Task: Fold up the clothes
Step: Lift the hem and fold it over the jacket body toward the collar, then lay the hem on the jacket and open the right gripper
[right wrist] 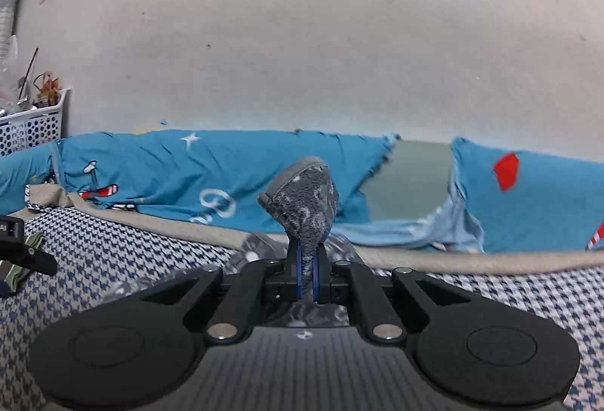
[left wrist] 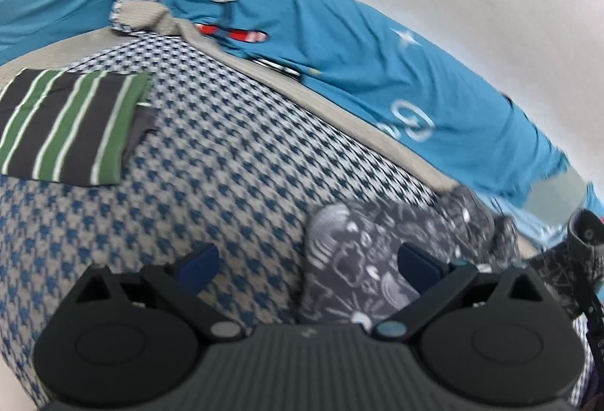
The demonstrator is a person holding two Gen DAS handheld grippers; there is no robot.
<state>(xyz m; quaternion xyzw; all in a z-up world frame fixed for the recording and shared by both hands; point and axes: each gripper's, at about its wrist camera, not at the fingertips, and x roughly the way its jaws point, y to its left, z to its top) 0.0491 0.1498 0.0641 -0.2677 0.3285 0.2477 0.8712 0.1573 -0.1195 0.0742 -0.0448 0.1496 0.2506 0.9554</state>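
grey printed cloth pinched on a houndstooth bed

the work surface is a bed spread (left wrist: 211,154) in a blue and white houndstooth check, with a plain beige band (left wrist: 339,116) running along its far edge. beyond that band a teal sheet (left wrist: 377,63) printed with stars and small cartoon shapes lies bunched against a pale, scuffed wall (right wrist: 302,33). in the right wrist view a gap in the teal sheet shows a grey-green panel (right wrist: 411,176). at the far left of that view a white perforated basket (right wrist: 30,129) holds a few small things too blurred to name.

a folded garment with green, white and dark stripes (left wrist: 68,124) lies flat on the spread, well apart from the grippers. the dark grey cloth with a white print (left wrist: 373,252) lies crumpled on the spread near the beige band.

the right gripper (right wrist: 306,271) is clamped tight on a fold of this grey cloth, which stands up in a bunch above the fingertips. the left gripper (left wrist: 305,260) has its jaws spread wide, with nothing pressed between them; the grey cloth lies on the spread below, nearer its right finger (left wrist: 419,260).

the broad middle of the spread between the striped garment and the grey cloth is bare check. the far edge is crowded by the bunched teal sheet and closed off by the wall.
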